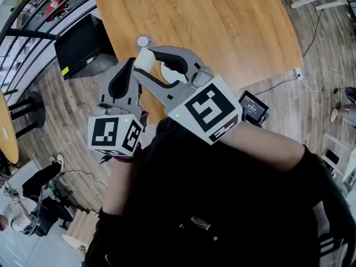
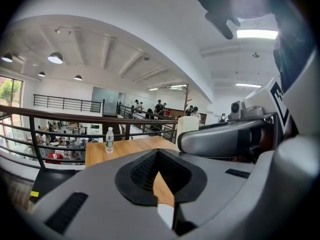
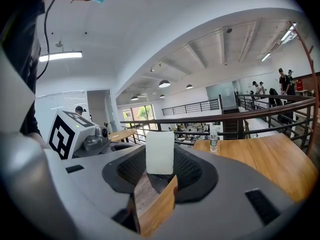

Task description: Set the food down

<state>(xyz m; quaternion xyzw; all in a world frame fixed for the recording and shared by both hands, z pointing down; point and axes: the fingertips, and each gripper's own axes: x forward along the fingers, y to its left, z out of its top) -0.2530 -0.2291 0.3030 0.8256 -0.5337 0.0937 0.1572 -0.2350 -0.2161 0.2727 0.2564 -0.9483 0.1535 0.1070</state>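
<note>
Nearest the head camera is the person's dark clothing (image 1: pixel 222 204), with both marker cubes just ahead of it. Right gripper (image 1: pixel 143 61) is clenched on the food (image 1: pixel 146 56), a pale, matte block with rounded corners. Its own view confirms the food (image 3: pixel 160 151) stands upright between the pads, which grip its lower part while its upper end projects clear. Left gripper (image 1: pixel 131 64) is clenched on nothing, its tips meeting with only wood showing through the gap behind them. The food is held in the air over the near edge of the wooden table (image 1: pixel 222 26), just short of a water bottle (image 1: pixel 143 40) that stands on the table; it is not yet set down. Assessment: the block appears light and probably soft, so it is liable to dent under pressure or tip once released. The broad flat faces are the sound place to hold it, with moderate squeeze. Surface looks dry and not slippery, though this cannot be confirmed.
</note>
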